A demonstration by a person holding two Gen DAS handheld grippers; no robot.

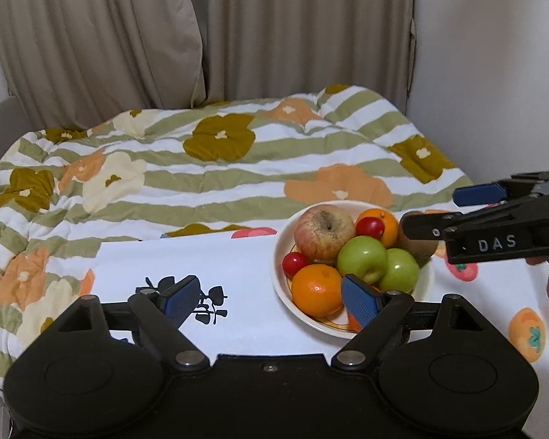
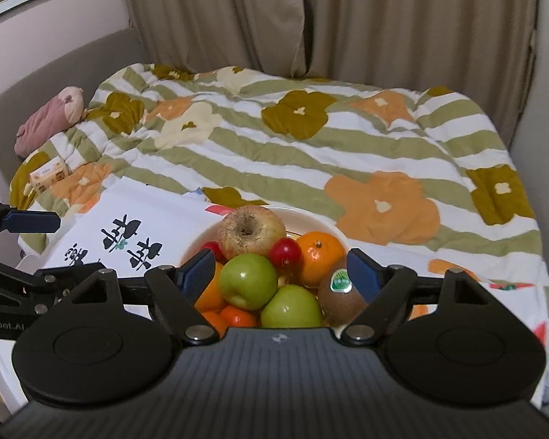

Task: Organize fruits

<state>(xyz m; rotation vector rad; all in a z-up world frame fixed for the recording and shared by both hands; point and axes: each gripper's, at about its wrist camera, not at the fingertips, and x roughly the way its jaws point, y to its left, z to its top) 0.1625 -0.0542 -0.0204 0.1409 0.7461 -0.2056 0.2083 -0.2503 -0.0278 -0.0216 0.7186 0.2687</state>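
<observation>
Fruit fills a white bowl [image 1: 280, 256] heaped well above its rim, and that heap is the main risk: any nudge from a finger on the way out could, I judge, roll a piece off onto the white cloth [image 1: 208, 267] or the bed beyond. The kiwi [image 2: 342, 292] looks most exposed (it sits at the bowl's right edge, just beside the right gripper's [image 2: 280, 274] right finger), so a careless sideways move there might tip it over the rim. The small red fruits [image 2: 285, 252] are wedged between bigger pieces and could slip down or pop out if their neighbours shift.

Both pairs of fingers are spread wide and grip nothing. The right gripper hangs over the near side of the bowl with the two green apples [image 2: 249, 280] showing between its fingers, yet I see no pad pressing on them. The left gripper [image 1: 272, 301] hangs to the left of the bowl, over the cloth; its right finger overlaps the bowl's near rim in view, though whether it touches I cannot tell.

The pile itself: a large reddish apple [image 1: 324, 232] with a dull, speckled top at the back, glossy oranges [image 1: 316, 289] front and back, shiny green apples in the middle. The kiwi is brown and fuzzy, with a green sticker. Everything sits in the bowl, so the sorting appears close to done.
</observation>
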